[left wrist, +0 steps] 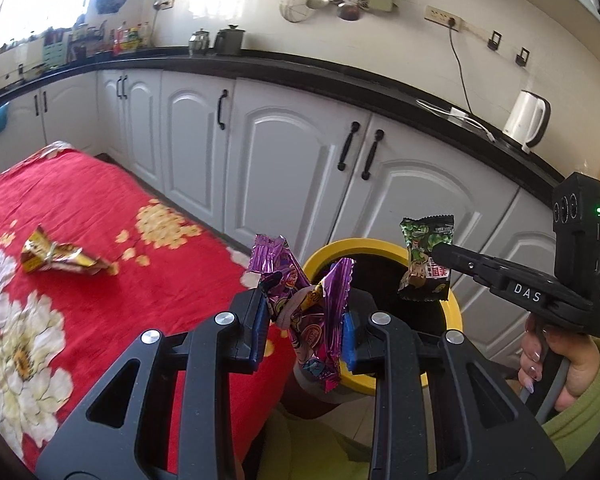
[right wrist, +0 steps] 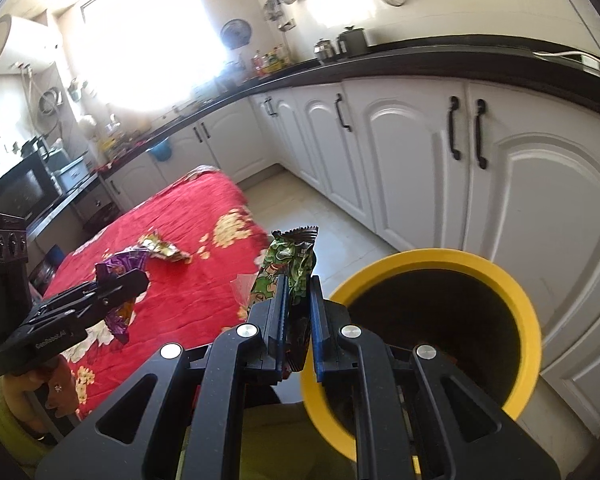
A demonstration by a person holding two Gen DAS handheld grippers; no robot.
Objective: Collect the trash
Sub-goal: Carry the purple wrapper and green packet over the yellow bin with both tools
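Note:
My left gripper (left wrist: 305, 322) is shut on a crumpled purple foil wrapper (left wrist: 300, 300), held just left of the yellow-rimmed bin (left wrist: 332, 250). My right gripper (right wrist: 298, 316) is shut on a green snack packet (right wrist: 290, 268), which stands upright between the blue pads beside the bin (right wrist: 512, 284). In the left wrist view the right gripper (left wrist: 440, 254) holds that green packet (left wrist: 426, 264) over the bin's dark mouth. The right wrist view shows the left gripper (right wrist: 134, 282) with the purple wrapper (right wrist: 120, 266) over the cloth. A gold wrapper (left wrist: 60, 260) lies on the red floral cloth (left wrist: 100, 208).
White cabinets (left wrist: 292, 160) with black handles run close behind the bin under a black counter (left wrist: 300, 68). A white kettle (left wrist: 526, 120) stands on the counter at right. A hand in a green sleeve (left wrist: 572, 364) grips the right tool. Tiled floor (right wrist: 320, 216) lies between cloth and cabinets.

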